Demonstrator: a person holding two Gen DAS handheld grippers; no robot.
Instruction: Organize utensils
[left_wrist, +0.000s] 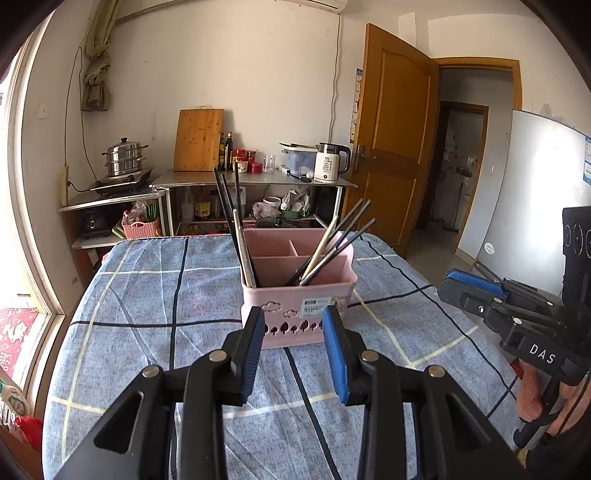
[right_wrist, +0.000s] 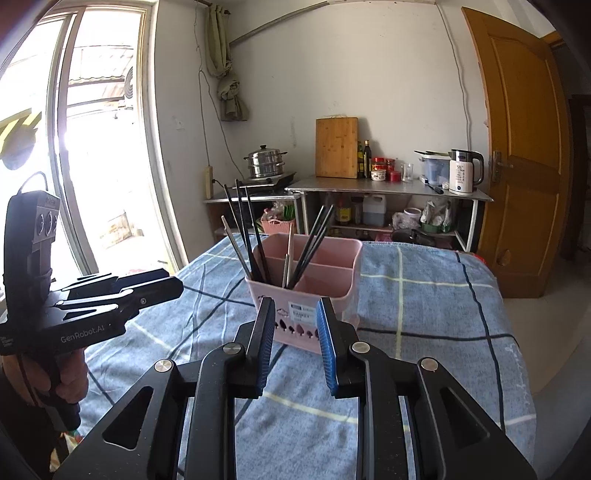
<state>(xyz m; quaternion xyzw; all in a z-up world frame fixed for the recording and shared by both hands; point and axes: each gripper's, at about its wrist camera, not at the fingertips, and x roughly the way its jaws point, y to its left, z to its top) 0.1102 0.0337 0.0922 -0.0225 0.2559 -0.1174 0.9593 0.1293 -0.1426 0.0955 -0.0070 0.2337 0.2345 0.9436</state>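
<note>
A pink plastic utensil holder (left_wrist: 295, 299) with three compartments stands on a blue checked tablecloth (left_wrist: 147, 295). Several dark and pale chopsticks (left_wrist: 332, 247) lean in its front compartment, some to the left (left_wrist: 231, 206). My left gripper (left_wrist: 294, 317) is open and empty, just in front of the holder. My right gripper (right_wrist: 294, 308) is open and empty, also just before the holder (right_wrist: 306, 280), whose chopsticks (right_wrist: 251, 236) stick up. The right gripper also shows at the right edge of the left wrist view (left_wrist: 480, 295); the left one at the left of the right wrist view (right_wrist: 122, 291).
Behind the table stand metal shelves (left_wrist: 251, 181) with a steamer pot (left_wrist: 123, 158), cutting board (left_wrist: 199, 138), bottles and a white kettle (left_wrist: 330, 162). A wooden door (left_wrist: 391, 122) is open at the right. A window (right_wrist: 92, 147) is at the left.
</note>
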